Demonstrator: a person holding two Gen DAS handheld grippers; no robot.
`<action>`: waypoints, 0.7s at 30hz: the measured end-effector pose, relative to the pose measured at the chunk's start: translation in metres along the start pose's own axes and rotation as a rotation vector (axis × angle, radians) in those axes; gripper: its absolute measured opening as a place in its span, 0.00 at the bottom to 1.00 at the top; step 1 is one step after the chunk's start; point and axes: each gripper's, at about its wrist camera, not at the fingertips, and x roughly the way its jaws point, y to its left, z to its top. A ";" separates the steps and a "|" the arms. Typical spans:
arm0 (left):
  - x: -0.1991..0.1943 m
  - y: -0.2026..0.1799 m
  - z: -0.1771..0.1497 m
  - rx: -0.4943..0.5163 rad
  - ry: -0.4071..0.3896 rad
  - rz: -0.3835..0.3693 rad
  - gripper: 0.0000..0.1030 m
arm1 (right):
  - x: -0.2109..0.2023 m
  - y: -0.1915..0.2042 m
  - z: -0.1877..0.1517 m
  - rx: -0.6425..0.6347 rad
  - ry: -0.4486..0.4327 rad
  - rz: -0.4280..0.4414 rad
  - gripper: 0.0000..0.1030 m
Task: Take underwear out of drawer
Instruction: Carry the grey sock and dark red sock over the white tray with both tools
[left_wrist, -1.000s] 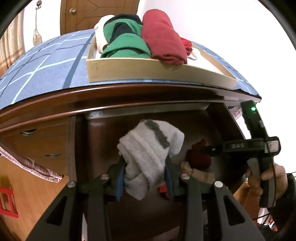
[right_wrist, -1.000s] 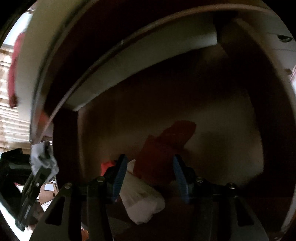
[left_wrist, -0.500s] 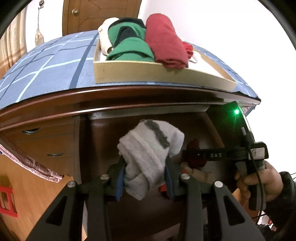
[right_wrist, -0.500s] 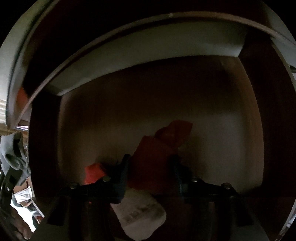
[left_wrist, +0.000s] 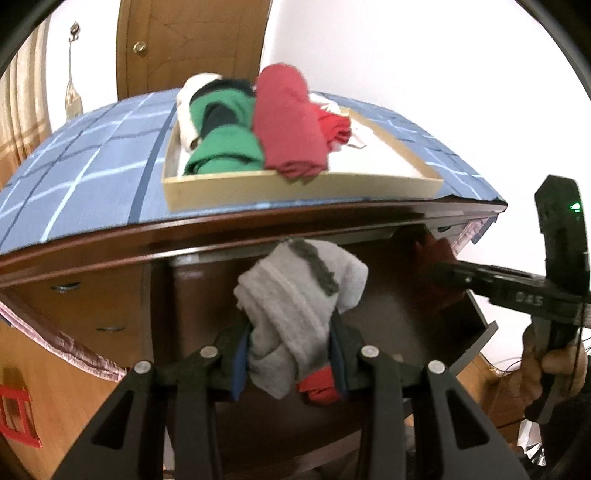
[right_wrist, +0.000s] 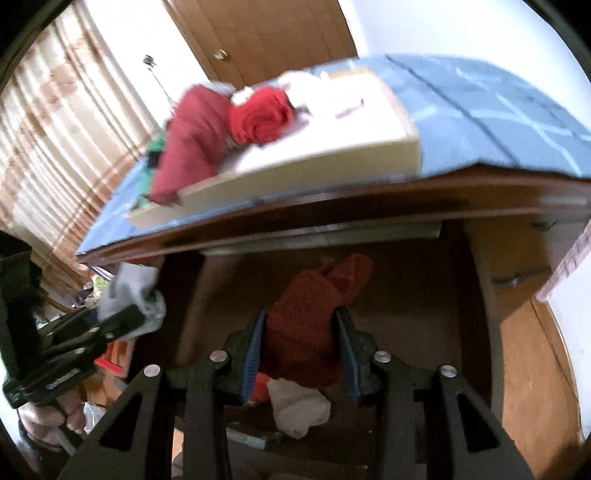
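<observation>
My left gripper (left_wrist: 291, 332) is shut on a bundled grey pair of underwear (left_wrist: 295, 291), held above the open dark-wood drawer (left_wrist: 476, 325). A bright red piece (left_wrist: 319, 386) lies in the drawer below it. My right gripper (right_wrist: 301, 321) is shut on a dark red knitted garment (right_wrist: 310, 321), lifted over the drawer (right_wrist: 413, 314). A cream garment (right_wrist: 299, 406) and a red scrap lie beneath it. The left wrist view has the right gripper (left_wrist: 436, 275) at the right edge, held by a hand. In the right wrist view the left gripper (right_wrist: 144, 310) is at the left with the grey bundle.
On the dresser top, over a blue checked cloth (left_wrist: 92, 177), stands a wooden tray (left_wrist: 303, 186) with green (left_wrist: 221, 147), dark red (left_wrist: 288, 122) and white garments. Closed drawers with metal handles (left_wrist: 66, 286) are at the left. A wooden door (left_wrist: 192, 40) stands behind.
The right gripper has closed on the dark red garment and risen out of the dark drawer, so the tray now shows. The left gripper rose a little with the grey bundle.
</observation>
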 end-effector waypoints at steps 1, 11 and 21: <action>-0.003 -0.003 0.002 0.005 -0.011 0.001 0.35 | -0.010 0.000 0.002 -0.010 -0.020 0.014 0.39; -0.025 -0.024 0.036 0.041 -0.110 0.016 0.35 | -0.047 0.032 0.027 -0.096 -0.201 0.090 0.39; -0.021 -0.050 0.062 0.083 -0.143 0.013 0.35 | -0.061 0.018 0.040 -0.086 -0.262 0.094 0.39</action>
